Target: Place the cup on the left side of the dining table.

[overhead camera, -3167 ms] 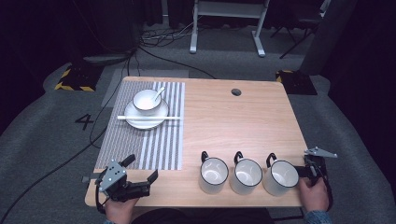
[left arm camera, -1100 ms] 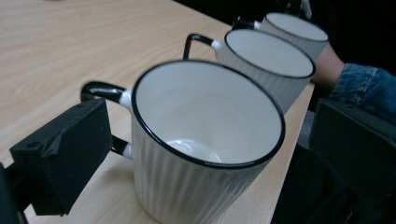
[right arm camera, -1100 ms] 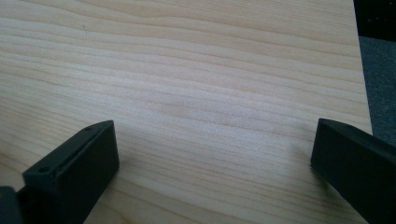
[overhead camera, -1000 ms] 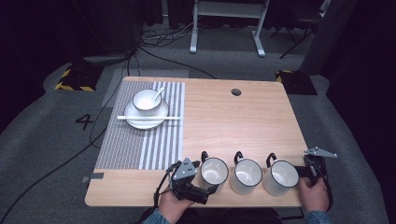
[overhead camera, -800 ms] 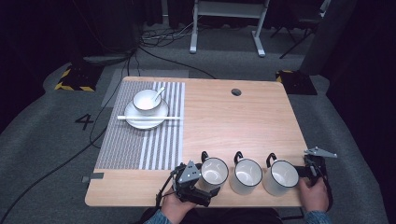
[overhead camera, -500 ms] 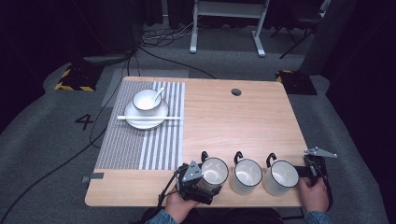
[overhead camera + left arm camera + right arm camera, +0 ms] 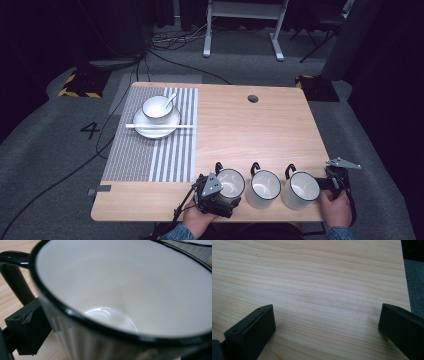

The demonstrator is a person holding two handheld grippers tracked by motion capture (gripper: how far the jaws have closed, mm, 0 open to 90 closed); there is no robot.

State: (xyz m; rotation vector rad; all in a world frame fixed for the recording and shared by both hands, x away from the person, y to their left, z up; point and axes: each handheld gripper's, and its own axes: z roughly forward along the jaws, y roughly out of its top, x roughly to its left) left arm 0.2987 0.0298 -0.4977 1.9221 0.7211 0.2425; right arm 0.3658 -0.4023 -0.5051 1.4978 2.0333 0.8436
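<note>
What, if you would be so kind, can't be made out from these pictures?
- Left gripper, left gripper view: the leftmost mug hides its second jaw, so its grip is unclear.
- Bowl, high view: contents too small to tell.
- Right gripper, high view: jaws too dark and small; its own view shows them open over bare table.

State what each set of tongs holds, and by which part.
Left tongs: around the leftmost mug's wall; a firm hold cannot be told. Right tongs: nothing.

The left gripper (image 7: 220, 196) has moved from the table's left edge to the leftmost mug (image 7: 230, 183).
</note>
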